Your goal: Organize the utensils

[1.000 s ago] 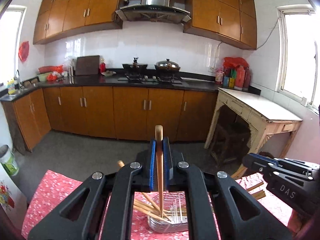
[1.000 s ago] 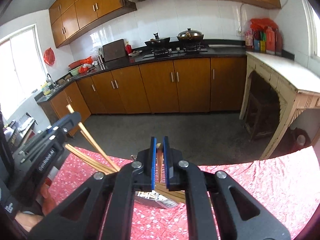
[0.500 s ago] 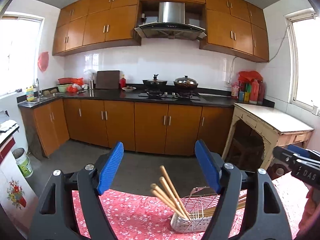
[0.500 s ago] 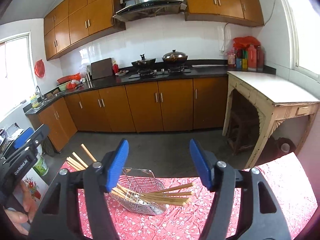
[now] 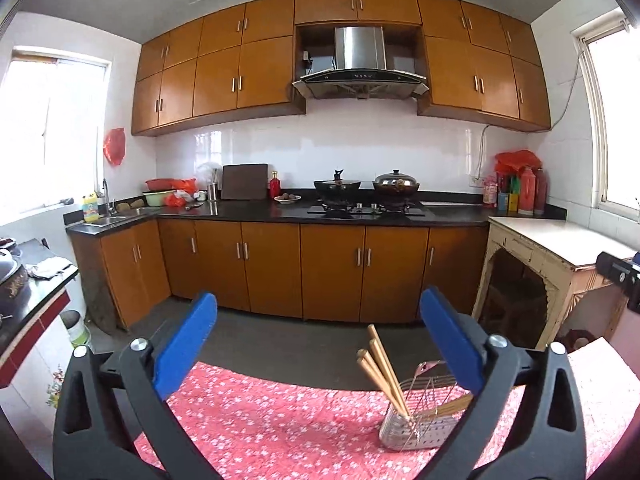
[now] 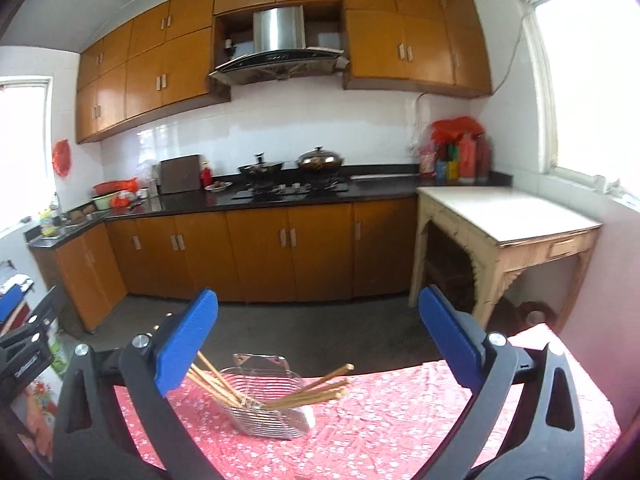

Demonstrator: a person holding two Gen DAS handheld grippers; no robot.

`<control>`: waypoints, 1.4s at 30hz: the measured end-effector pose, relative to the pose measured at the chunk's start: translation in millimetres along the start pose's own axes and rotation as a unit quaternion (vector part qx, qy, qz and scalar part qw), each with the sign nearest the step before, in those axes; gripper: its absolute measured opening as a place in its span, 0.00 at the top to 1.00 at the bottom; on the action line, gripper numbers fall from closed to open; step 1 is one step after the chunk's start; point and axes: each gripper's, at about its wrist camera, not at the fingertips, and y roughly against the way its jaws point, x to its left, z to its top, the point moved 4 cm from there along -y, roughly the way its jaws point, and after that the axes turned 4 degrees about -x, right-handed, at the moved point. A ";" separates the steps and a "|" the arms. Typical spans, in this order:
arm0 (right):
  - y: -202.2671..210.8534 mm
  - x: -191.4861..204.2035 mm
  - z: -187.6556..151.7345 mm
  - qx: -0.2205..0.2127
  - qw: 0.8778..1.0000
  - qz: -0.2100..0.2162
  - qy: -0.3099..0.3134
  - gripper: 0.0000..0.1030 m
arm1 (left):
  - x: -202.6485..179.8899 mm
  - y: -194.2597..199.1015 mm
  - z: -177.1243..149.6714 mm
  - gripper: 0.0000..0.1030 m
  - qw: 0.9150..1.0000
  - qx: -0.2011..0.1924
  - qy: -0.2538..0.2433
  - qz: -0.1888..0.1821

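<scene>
A metal wire basket point(image 5: 424, 428) stands on the red flowered tablecloth point(image 5: 260, 420) with wooden chopsticks point(image 5: 380, 368) leaning out of it. My left gripper point(image 5: 318, 338) hangs back from the basket; its jaws are opening wide and nothing is between them. In the right wrist view the same basket point(image 6: 272, 408) holds one bundle of chopsticks point(image 6: 216, 380) slanting left and another point(image 6: 316, 390) slanting right. My right gripper point(image 6: 318, 334) is also short of the basket, jaws opening, empty. Each gripper shows at the edge of the other's view, the right gripper point(image 5: 620, 276) and the left gripper point(image 6: 24, 344).
Beyond the cloth's far edge lies dark floor, then brown cabinets under a black counter point(image 5: 360, 214) with a stove and pots. A pale wooden side table point(image 6: 508, 216) stands at the right. A small bucket point(image 5: 78, 330) sits on the floor at the left.
Both grippers were shut on chopsticks over the basket; both have let go, opened wide, and drawn back and upward. The chopsticks now rest in the basket.
</scene>
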 end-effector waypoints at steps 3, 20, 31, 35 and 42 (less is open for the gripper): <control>18.4 0.5 -0.8 -0.019 0.999 -0.035 0.023 0.04 | 6.5 9.4 -3.0 0.02 1.000 0.003 -0.003 -0.007; 157.0 16.1 -145.1 -0.120 0.990 -0.023 0.076 0.04 | 28.5 106.6 -123.8 0.02 0.999 -0.011 -0.032 -0.031; 164.6 20.9 -239.5 -0.066 0.995 0.020 0.073 0.04 | 34.4 145.2 -187.7 0.02 0.998 -0.008 0.009 -0.056; 172.6 14.7 -251.2 -0.069 0.996 0.035 0.050 0.04 | 30.9 154.0 -196.8 0.02 0.998 -0.013 -0.003 -0.063; 183.9 22.6 -252.8 -0.106 0.991 0.041 0.066 0.04 | 28.4 158.0 -205.0 0.02 0.997 -0.020 -0.001 -0.072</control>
